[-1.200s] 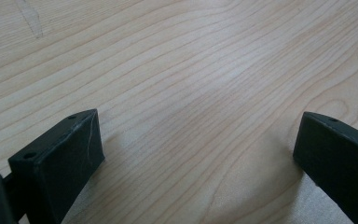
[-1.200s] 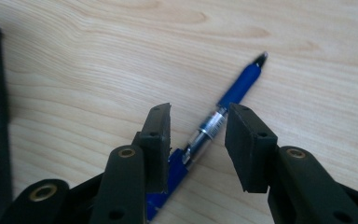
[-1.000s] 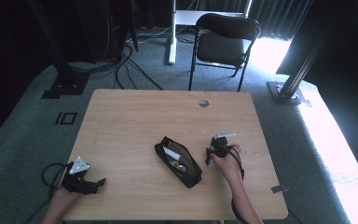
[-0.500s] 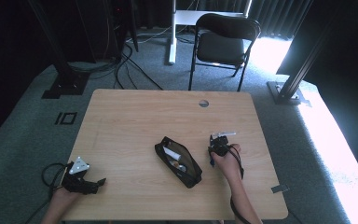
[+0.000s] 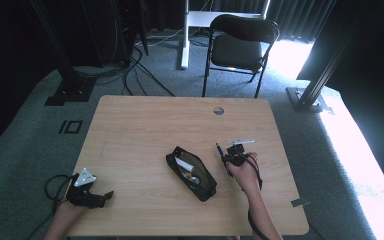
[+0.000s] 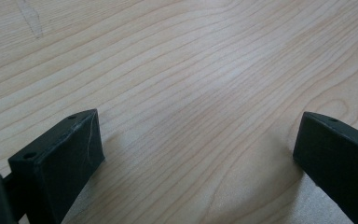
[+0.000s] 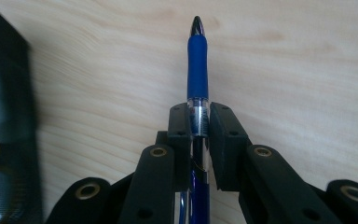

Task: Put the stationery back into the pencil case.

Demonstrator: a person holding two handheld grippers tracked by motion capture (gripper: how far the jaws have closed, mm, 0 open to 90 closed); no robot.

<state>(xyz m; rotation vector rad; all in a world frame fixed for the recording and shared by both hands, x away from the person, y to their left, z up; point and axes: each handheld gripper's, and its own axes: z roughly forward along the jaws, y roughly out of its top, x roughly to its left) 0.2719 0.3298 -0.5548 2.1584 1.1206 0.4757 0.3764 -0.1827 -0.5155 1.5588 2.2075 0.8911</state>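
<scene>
Since a second ago little has shifted: my right tongs [image 7: 199, 122] have just been closing, and their jaws now pinch the blue pen [image 7: 197, 70] lengthwise, its tip poking out ahead. Far to their left, my left tongs [image 5: 93, 194] rest spread and empty at the table [image 5: 145, 130] corner. The open black pencil case [image 5: 192, 173] lies just left of the right tongs. To do this well, I judge I should lift the pen level, then angle its tip into the case's mouth. No writing is readable.

Black tool [image 7: 199, 123], brass-ringed screw holes
</scene>
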